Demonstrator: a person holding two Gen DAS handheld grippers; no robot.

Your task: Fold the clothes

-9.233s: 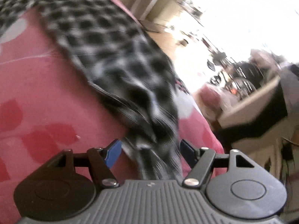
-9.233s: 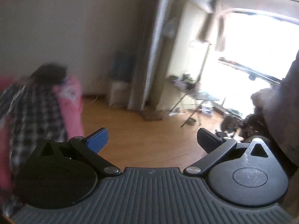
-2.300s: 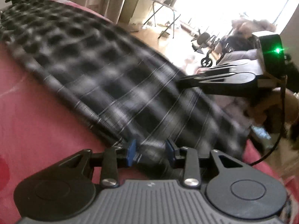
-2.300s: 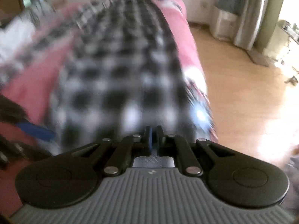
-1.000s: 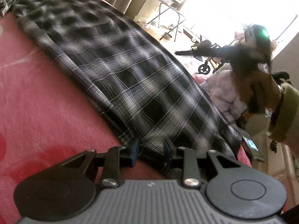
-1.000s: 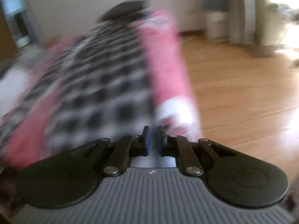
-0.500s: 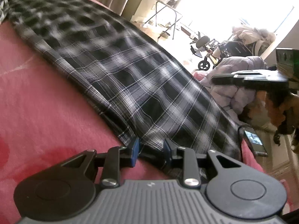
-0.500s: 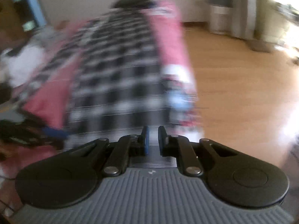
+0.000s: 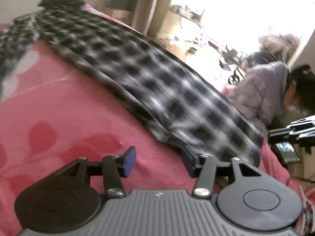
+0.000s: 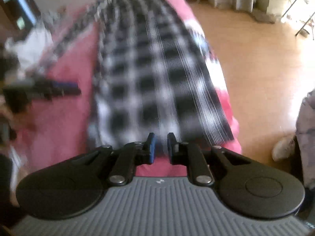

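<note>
The left gripper (image 9: 158,162) jaws were opening above the pink bedcover (image 9: 59,118), empty; the plaid garment (image 9: 157,90) lay at 1 o'clock.

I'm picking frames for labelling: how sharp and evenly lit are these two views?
Left wrist view: the checked cloth is streaked by motion blur, the window is blown out white, and the fisheye bends the pink bedcover. Right wrist view: the cloth is smeared worse, glare washes the wooden floor, and only the tongs' own body is crisp.

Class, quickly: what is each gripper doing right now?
Left gripper: jaws opening, empty, beside the plaid garment.
Right gripper: jaws opening a narrow gap, gripping nothing.
</note>
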